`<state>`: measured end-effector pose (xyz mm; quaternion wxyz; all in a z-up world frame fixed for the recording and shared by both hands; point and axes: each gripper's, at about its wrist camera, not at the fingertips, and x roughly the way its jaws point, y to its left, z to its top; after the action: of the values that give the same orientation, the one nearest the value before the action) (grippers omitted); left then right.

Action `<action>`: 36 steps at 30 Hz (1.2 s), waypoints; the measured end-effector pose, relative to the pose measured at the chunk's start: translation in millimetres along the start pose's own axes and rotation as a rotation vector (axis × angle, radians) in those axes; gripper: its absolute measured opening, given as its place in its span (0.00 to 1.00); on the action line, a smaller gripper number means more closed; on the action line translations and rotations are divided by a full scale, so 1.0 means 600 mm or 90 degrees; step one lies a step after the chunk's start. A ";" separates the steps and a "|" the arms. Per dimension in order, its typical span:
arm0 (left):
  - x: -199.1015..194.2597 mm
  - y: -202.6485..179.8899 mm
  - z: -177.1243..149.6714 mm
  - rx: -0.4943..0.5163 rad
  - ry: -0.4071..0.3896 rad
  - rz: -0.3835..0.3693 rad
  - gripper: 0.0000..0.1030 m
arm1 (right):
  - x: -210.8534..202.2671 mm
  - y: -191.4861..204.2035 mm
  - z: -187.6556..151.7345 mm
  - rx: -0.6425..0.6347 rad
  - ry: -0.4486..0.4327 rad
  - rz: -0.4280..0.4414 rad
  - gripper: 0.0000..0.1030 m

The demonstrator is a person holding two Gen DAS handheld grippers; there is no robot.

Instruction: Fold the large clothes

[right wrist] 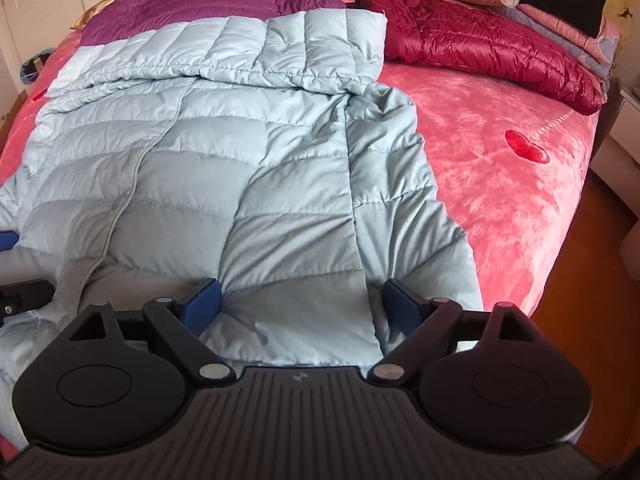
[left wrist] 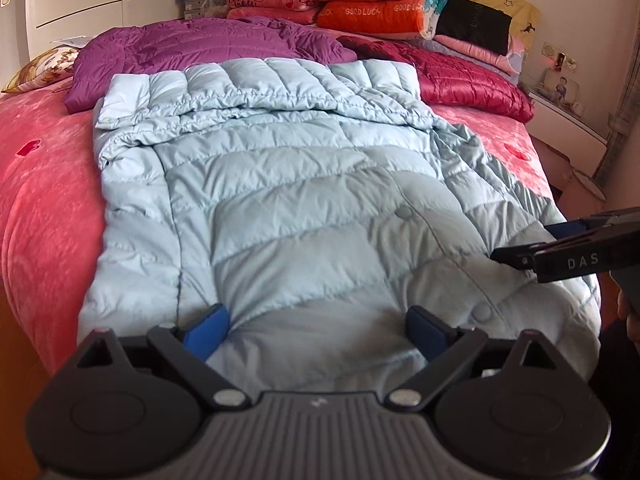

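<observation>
- The coat (left wrist: pixel 304 184) is lying flat on the bed (left wrist: pixel 36 200), straight ahead of both tongs, its near hem running right under their tips.
- Its long axis is stretching away from the tongs toward the pillows (left wrist: pixel 372 12); the far end is already doubled back on itself.
- The left tongs (left wrist: pixel 318 330) are sitting released, pads spread wide over the hem, gripping nothing.
- The right tongs (right wrist: pixel 302 304) are likewise spread apart, straddling a seam at the hem's right part, holding nothing.
- Both are hovering about equally near the hem, left tongs at its left half, right tongs at its right.
- Judging from this, the coming move is calling for both to pinch the hem and carry it forward along that axis.
- A purple jacket (left wrist: pixel 192 46) and a red jacket (right wrist: pixel 488 52) are lying beyond the coat, well clear.
</observation>
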<state>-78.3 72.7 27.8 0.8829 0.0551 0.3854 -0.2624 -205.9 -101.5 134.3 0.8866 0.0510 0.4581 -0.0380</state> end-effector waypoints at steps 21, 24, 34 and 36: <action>-0.112 0.125 -0.029 -0.240 -0.070 0.008 0.94 | -0.094 -0.170 -0.035 0.178 -0.001 0.022 1.00; -0.108 0.158 -0.038 -0.291 -0.061 0.008 0.94 | -0.078 -0.196 -0.039 0.229 0.023 0.064 1.00; -0.083 0.175 -0.055 -0.309 -0.007 -0.023 0.91 | -0.026 -0.207 -0.030 0.250 0.065 0.088 1.00; -0.079 0.173 -0.059 -0.299 0.006 -0.032 0.91 | -0.017 -0.205 -0.027 0.243 0.069 0.099 1.00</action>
<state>-76.0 192.1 26.0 0.8628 -0.1606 0.4413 -0.1871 -239.2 -220.9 126.7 0.8354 0.2550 0.4841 -0.0523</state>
